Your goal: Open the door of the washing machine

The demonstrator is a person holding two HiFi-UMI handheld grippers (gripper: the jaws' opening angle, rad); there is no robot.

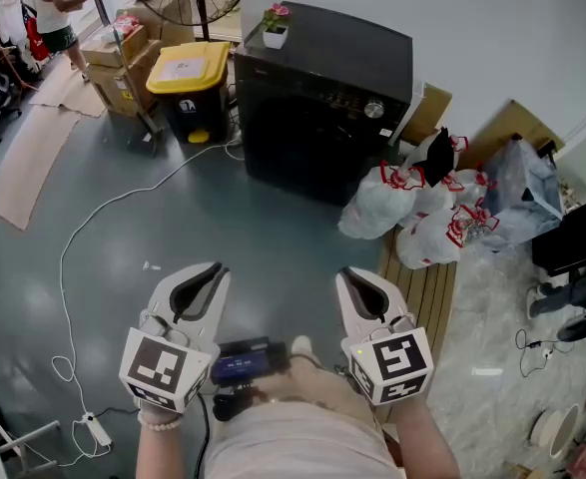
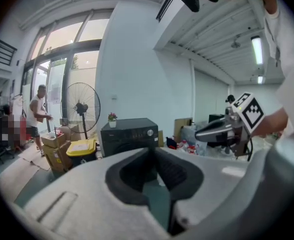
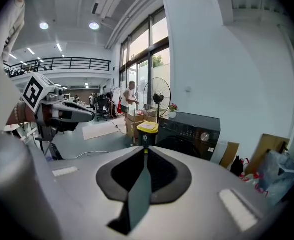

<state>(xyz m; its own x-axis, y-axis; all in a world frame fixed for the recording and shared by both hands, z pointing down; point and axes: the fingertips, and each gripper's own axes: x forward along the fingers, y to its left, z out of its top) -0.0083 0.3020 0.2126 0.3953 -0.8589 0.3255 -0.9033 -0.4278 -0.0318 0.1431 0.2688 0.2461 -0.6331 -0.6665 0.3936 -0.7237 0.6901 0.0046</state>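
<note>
The black washing machine (image 1: 322, 98) stands against the wall, well ahead of both claws across grey floor (image 1: 243, 223). White plastic bags (image 1: 412, 213) are heaped at its right front corner, a yellow-lidded bin (image 1: 186, 73) sits just left of it, and a small flower pot (image 1: 275, 30) stands on top. The left claw (image 1: 206, 275) and right claw (image 1: 358, 281) are each pressed together, pinching nothing.

Bright daylight, sharp, fisheye-warped edges
</note>
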